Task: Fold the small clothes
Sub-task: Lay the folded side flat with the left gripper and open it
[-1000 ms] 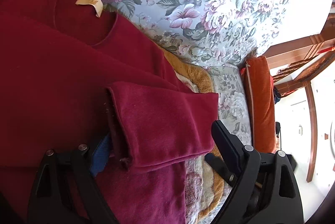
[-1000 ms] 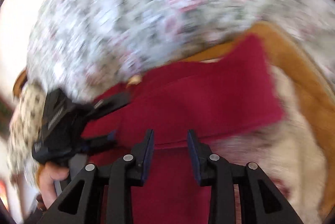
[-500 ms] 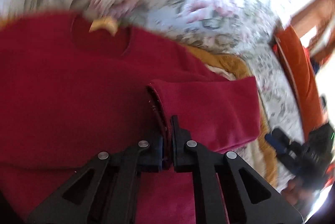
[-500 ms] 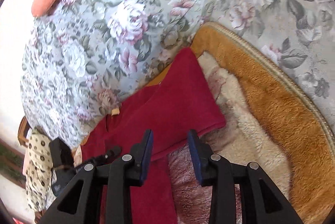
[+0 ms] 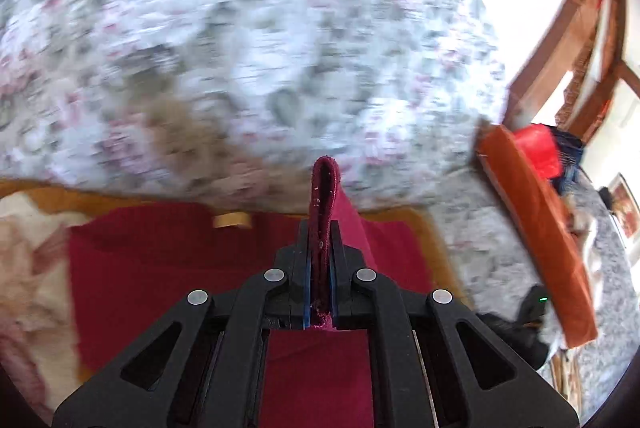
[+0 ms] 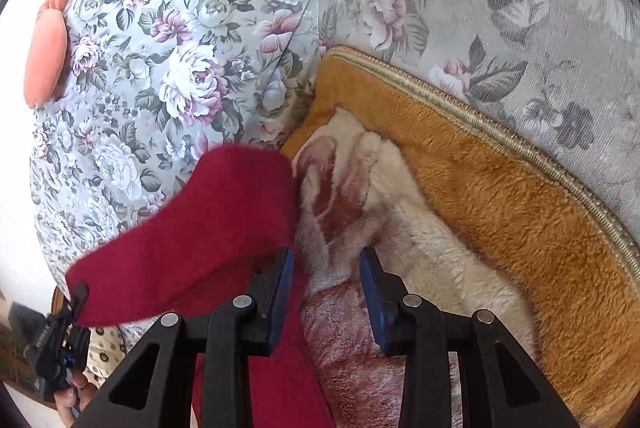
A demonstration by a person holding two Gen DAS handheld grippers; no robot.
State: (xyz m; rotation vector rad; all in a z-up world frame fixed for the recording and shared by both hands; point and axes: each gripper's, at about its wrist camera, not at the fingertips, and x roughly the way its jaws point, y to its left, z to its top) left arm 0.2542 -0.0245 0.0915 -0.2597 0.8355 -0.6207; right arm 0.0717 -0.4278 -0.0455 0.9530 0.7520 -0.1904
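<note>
The left gripper [image 5: 319, 268], open beside the sleeve [image 5: 324, 211] a second ago, now pinches its cuff and lifts it above the red sweater [image 5: 160, 268] for folding, while the right gripper [image 6: 326, 292] hangs open, empty.

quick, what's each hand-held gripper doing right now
Left hand-held gripper: closed on the red sweater's sleeve.
Right hand-held gripper: open, holding nothing.

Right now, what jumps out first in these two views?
The dark red knit sweater sleeve stands out, pinched upright in the shut left gripper above the rest of the garment. In the right wrist view it hangs lifted before the floral sofa back, beside the open, empty right gripper over the fluffy orange-and-cream blanket.
</note>
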